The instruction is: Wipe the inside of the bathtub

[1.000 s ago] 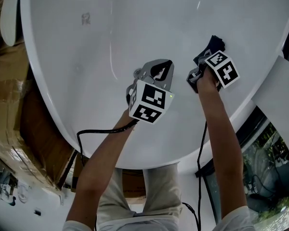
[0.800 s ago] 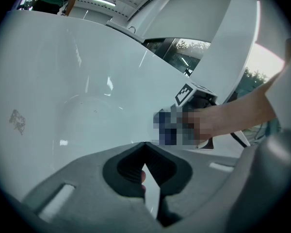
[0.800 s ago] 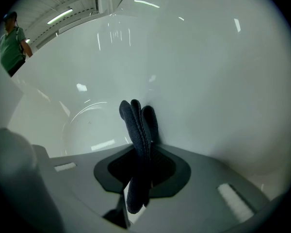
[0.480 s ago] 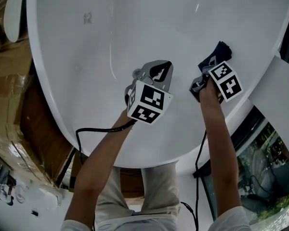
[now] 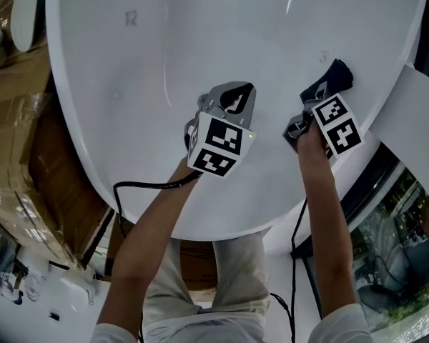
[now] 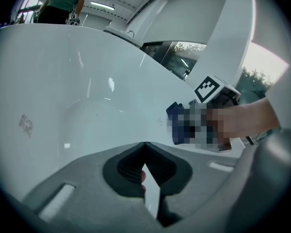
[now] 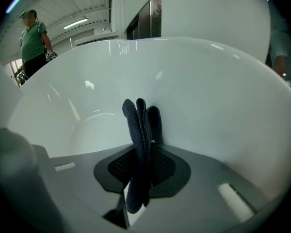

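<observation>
Right gripper [image 7: 141, 163] clamped on a folded dark cloth [image 7: 138, 125], held at the right inner wall of the bathtub [image 5: 164, 41], apparently to wipe it. Left gripper [image 6: 145, 166] hangs over the basin, jaws together on nothing, likely idle. The cloth's contact with the wall is hidden behind its folds, and the tub's far end is cut off.

Bright daylight, soft glare, fisheye-warped edges

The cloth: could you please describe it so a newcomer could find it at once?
Look inside the big white bathtub, at its right wall. The right gripper there is shut on a folded navy cloth, the only dark, soft thing against the white.
</observation>
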### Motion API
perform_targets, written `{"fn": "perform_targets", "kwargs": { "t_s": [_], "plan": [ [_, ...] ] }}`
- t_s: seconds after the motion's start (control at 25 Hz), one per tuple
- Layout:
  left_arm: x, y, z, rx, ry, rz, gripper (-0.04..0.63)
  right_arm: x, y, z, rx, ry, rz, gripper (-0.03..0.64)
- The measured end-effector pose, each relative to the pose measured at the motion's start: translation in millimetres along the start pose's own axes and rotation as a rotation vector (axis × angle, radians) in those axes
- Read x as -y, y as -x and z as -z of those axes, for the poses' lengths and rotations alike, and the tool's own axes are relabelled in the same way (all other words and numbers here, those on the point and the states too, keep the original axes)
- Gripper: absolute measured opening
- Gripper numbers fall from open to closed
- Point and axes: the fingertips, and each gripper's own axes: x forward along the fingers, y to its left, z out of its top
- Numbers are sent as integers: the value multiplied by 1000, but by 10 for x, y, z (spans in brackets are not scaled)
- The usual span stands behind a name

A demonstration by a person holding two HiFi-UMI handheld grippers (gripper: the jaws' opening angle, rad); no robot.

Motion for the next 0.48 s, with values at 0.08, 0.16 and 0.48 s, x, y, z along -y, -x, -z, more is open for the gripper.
{"fn": "perform_targets", "kwargs": {
  "t_s": [0.08,0.16,0.48],
  "plan": [
    [14,56,17,1,3,-6,0,-35,65,45,-4,4,-42,60],
    [39,111,50,-3,6,-11,0,-100,130,122,-6,46,-99,60],
    [86,312,267,-7,19,-16,0,-221,343,572,-35,131,-193,60]
  ]
}}
